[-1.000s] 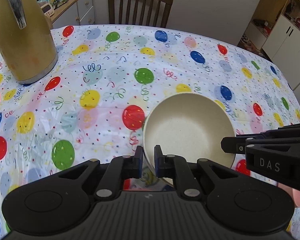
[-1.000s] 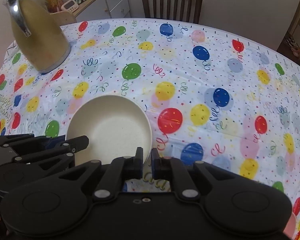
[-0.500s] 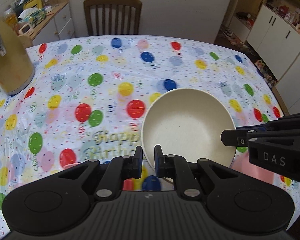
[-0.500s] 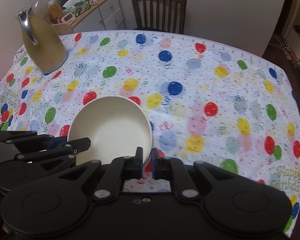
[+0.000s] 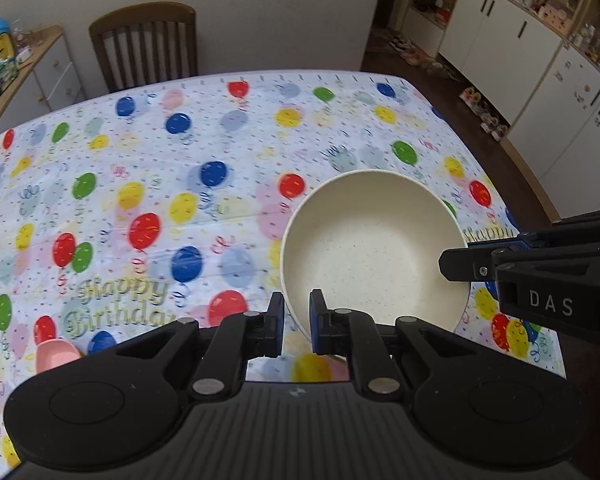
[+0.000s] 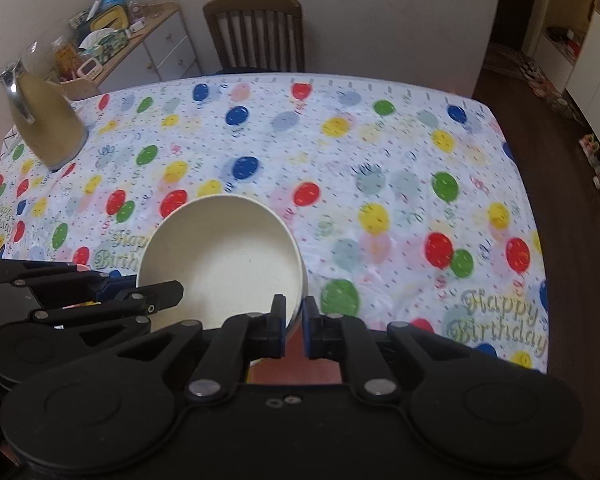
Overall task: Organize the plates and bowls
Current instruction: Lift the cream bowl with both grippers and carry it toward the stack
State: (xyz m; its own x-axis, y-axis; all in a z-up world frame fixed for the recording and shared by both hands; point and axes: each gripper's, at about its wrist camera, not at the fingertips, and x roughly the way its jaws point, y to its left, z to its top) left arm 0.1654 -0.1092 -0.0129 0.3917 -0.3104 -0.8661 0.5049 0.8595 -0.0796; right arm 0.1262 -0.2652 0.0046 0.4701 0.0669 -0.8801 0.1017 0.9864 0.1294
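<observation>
A cream speckled bowl point(image 5: 372, 248) hangs above the balloon-print tablecloth point(image 5: 204, 168), held by both grippers at once. My left gripper point(image 5: 294, 320) is shut on the bowl's near-left rim, one finger inside and one outside. In the right wrist view the same bowl point(image 6: 224, 256) sits low and left of centre, with my right gripper point(image 6: 294, 324) shut on its near-right rim. The right gripper point(image 5: 454, 266) also reaches in from the right in the left wrist view. The left gripper point(image 6: 168, 294) shows at the left edge of the right wrist view.
A tan kettle point(image 6: 46, 124) stands at the table's far left. A wooden chair point(image 6: 256, 32) is behind the far edge. A pink dish point(image 5: 54, 356) lies near the front left. White cabinets point(image 5: 540, 80) line the right wall, and a cluttered sideboard point(image 6: 140, 44) is at back left.
Both grippers have carried the bowl together up and away from the kettle, toward the table's right side. The kettle has left the left wrist view, and a pink dish has come into it.
</observation>
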